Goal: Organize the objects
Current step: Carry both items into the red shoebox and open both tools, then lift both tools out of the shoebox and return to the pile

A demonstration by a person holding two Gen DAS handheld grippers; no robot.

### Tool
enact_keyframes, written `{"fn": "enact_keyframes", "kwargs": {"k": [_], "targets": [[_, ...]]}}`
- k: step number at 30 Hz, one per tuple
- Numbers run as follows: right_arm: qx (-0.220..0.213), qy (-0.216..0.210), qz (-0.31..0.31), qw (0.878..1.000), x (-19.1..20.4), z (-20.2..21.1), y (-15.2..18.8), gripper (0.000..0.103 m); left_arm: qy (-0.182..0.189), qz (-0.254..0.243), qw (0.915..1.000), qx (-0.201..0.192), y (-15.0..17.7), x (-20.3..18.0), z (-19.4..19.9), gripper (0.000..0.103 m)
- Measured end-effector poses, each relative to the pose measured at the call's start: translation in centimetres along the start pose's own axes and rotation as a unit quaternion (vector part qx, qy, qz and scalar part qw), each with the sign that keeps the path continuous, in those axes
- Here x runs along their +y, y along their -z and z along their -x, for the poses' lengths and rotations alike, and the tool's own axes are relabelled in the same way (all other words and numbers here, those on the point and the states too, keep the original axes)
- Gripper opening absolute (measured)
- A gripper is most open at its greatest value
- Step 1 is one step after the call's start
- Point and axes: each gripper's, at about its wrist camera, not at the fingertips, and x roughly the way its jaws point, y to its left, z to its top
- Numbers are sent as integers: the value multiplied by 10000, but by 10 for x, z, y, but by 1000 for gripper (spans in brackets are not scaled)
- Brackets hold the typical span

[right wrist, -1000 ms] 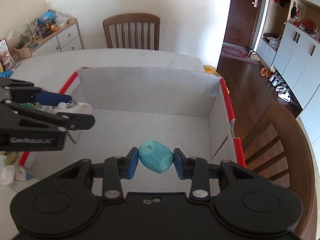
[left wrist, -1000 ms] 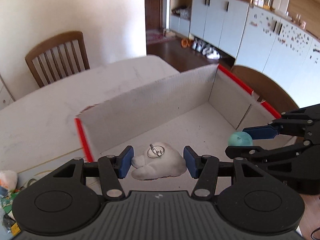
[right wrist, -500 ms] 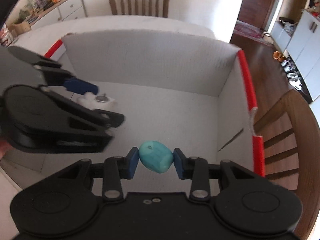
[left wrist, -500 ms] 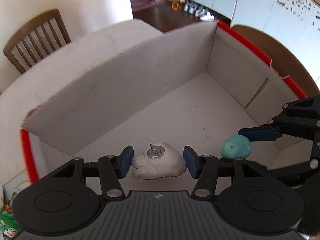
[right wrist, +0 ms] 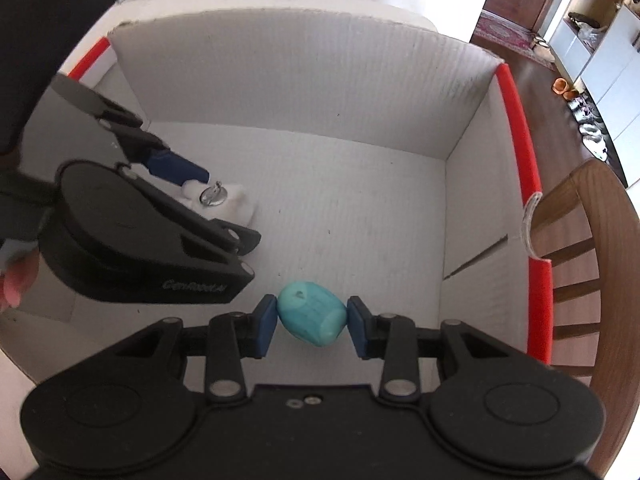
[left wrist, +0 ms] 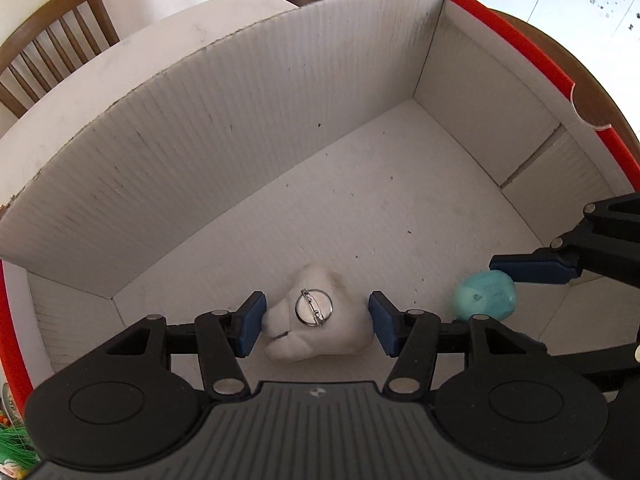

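A white cardboard box (left wrist: 240,128) with red edges takes up both views, and both grippers are down inside it. My left gripper (left wrist: 316,328) has its blue pads just apart from a white lumpy object (left wrist: 320,328) with a round metal pin on top, which lies on the box floor. My right gripper (right wrist: 312,326) has a small gap at each pad around a teal barrel-shaped object (right wrist: 310,318) low over the floor. The teal object (left wrist: 484,296) shows at the right in the left wrist view, and the white object (right wrist: 224,200) at the left in the right wrist view.
The box (right wrist: 304,68) stands on a white table (left wrist: 120,60). Wooden chairs stand at the far left (left wrist: 48,44) and the right (right wrist: 584,248). Beyond are a door and cabinets. Colourful clutter (left wrist: 12,452) lies outside the box's left wall.
Both grippers have dropped lower into the box. The jaws of both have opened slightly, so each object now sits loose between the pads.
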Motion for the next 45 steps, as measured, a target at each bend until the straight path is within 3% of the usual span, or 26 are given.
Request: {"fn": "enact_keyframes", "kwargs": {"k": [12,16,23,39,45], "targets": [[-50,-67,-85,9999,-3,2,-3,39,34,93,9999,-123,6,0,11,64],[-131,-142,-199,9996,-11,8,-7,50,56,211,9995,-221,11,-3,15,65],[-474,-219,-276,9983,-13,26,-8,57,-12,329,9983,-480,2,2,38,65],[-1239,-237,-378,9913,-4,88,11,62,-98,321,9882,-1491,41,2,125,65],[-1475,-194,-429,9879,9,108,23,71,-99,240,9829,-1826,64,1,150,71]]}}
